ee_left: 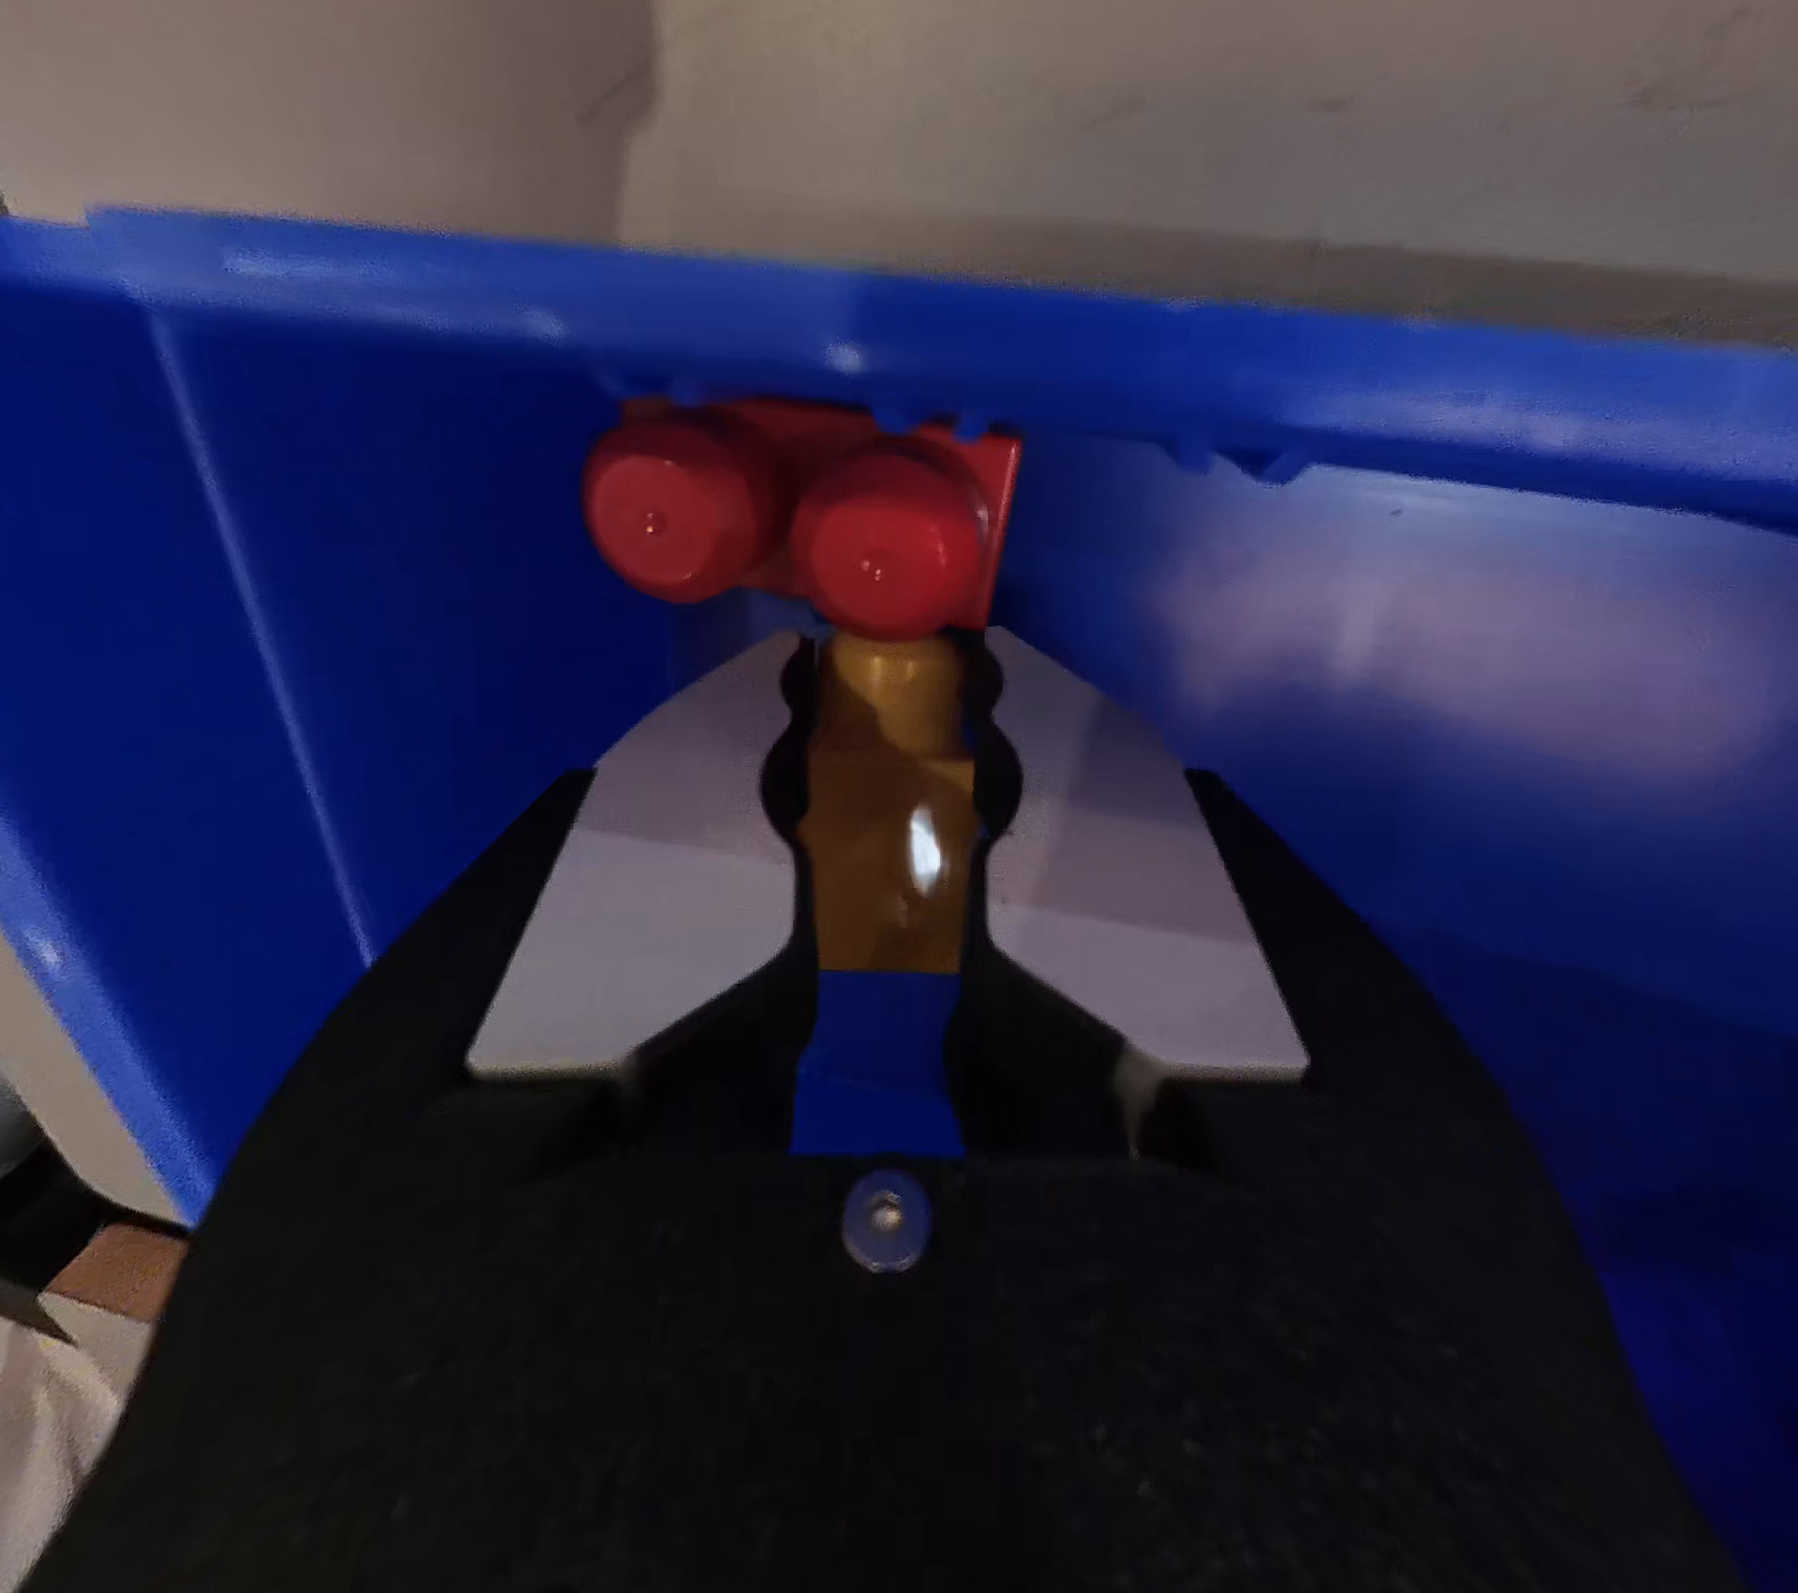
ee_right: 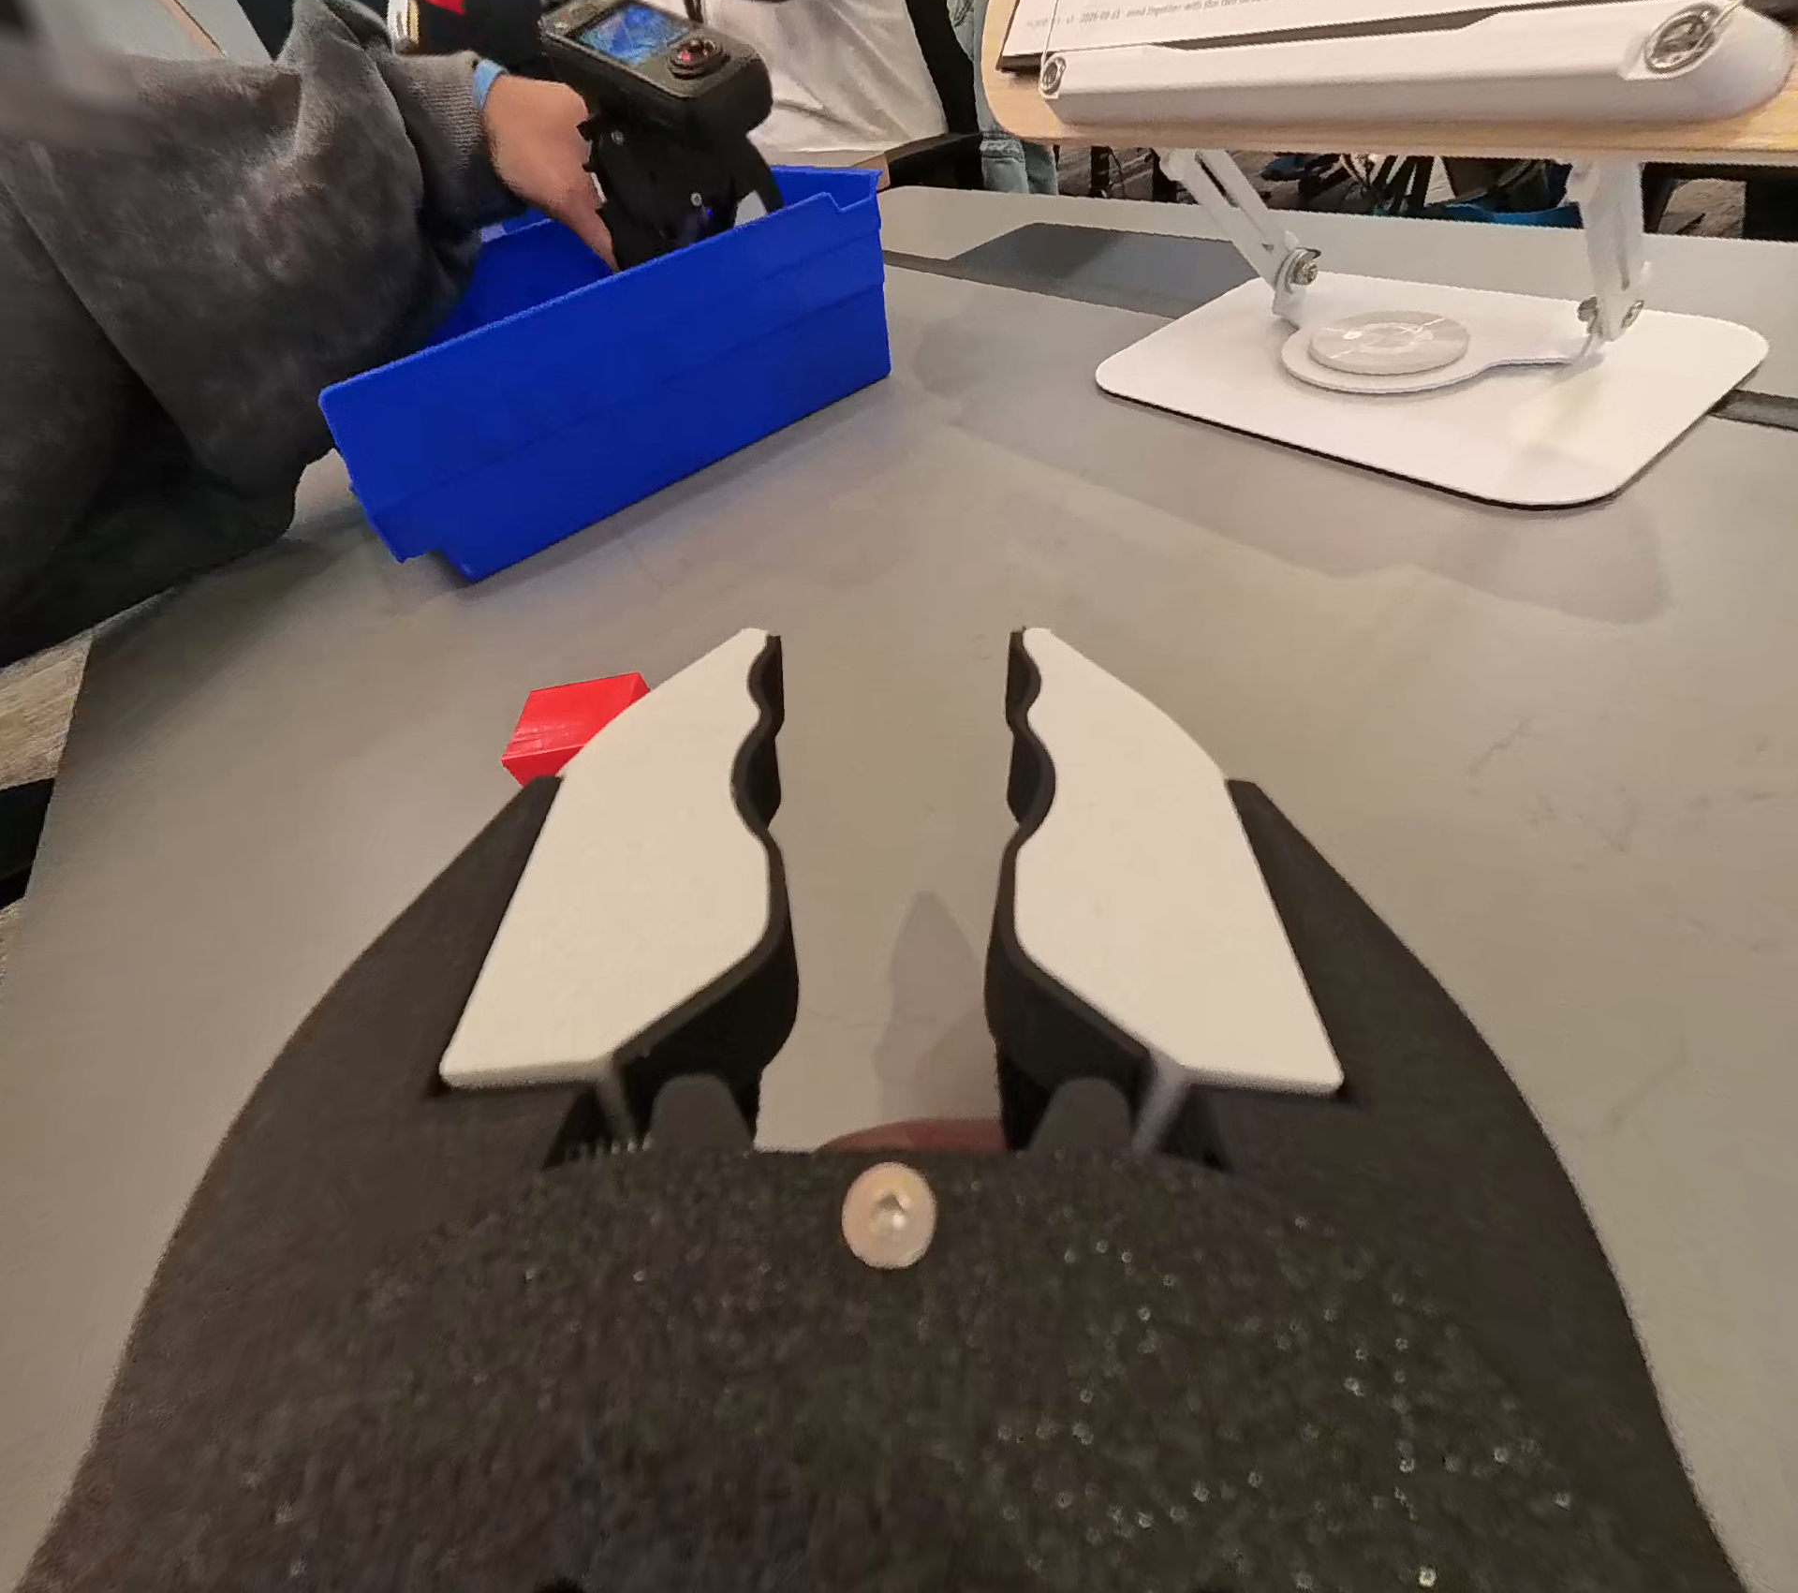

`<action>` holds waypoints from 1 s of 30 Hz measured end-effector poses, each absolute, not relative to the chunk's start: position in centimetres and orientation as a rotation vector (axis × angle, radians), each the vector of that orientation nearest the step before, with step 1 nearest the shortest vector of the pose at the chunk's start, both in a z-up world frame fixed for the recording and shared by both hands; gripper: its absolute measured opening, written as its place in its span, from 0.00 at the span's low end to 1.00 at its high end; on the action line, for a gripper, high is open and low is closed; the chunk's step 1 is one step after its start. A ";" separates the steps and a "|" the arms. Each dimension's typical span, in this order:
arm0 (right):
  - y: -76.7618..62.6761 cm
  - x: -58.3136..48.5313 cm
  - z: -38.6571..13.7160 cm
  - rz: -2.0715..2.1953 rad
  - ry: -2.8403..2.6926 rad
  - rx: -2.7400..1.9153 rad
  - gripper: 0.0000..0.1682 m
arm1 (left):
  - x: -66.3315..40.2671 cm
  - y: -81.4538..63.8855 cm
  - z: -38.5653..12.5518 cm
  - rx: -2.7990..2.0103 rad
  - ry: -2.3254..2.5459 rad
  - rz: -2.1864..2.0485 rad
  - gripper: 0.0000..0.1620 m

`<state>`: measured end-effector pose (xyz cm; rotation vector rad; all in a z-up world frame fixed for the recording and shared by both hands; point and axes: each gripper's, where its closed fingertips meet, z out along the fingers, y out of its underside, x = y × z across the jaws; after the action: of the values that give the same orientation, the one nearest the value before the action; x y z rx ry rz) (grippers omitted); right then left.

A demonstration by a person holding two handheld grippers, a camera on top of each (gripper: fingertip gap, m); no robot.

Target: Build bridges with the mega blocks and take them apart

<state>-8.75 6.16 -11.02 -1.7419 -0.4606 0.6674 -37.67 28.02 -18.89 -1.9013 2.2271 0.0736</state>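
left tongs (ee_left: 890,729): pinching a gold block (ee_left: 890,826) inside the blue bin (ee_left: 292,573), a red block (ee_left: 798,520) touching its tip. advice: lift straight up, grip firm, clear the wall.
right tongs (ee_right: 893,729): spread, empty, over the surface (ee_right: 1362,671); small red block (ee_right: 564,719) just left.

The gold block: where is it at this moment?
In the left wrist view, the gold block is clamped in the left gripper inside the blue bin, just below a red two-stud block at the bin's far wall.
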 end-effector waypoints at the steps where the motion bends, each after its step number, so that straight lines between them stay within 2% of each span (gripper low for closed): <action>1: 6.2 -8.8 -11.1 0.666 -0.464 -1.744 0.26 | -37.7 28.0 -18.9 -1.902 2.228 0.087 0.18; 8: 6.0 -9.0 -11.1 0.658 -0.474 -1.745 0.26 | -38.1 26.6 -18.2 -1.907 2.207 0.144 0.18; 21: 5.8 -9.4 -11.2 0.656 -0.496 -1.755 0.25 | -38.4 21.1 -10.1 -1.798 2.124 0.197 0.18; 30: 6.1 -8.9 -11.0 0.668 -0.460 -1.747 0.24 | -28.5 10.4 -4.7 -1.558 2.168 0.020 0.18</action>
<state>-8.91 6.07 -10.99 -1.7469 -0.4599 0.6682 -28.45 10.43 -4.67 -1.5583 2.1682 0.0203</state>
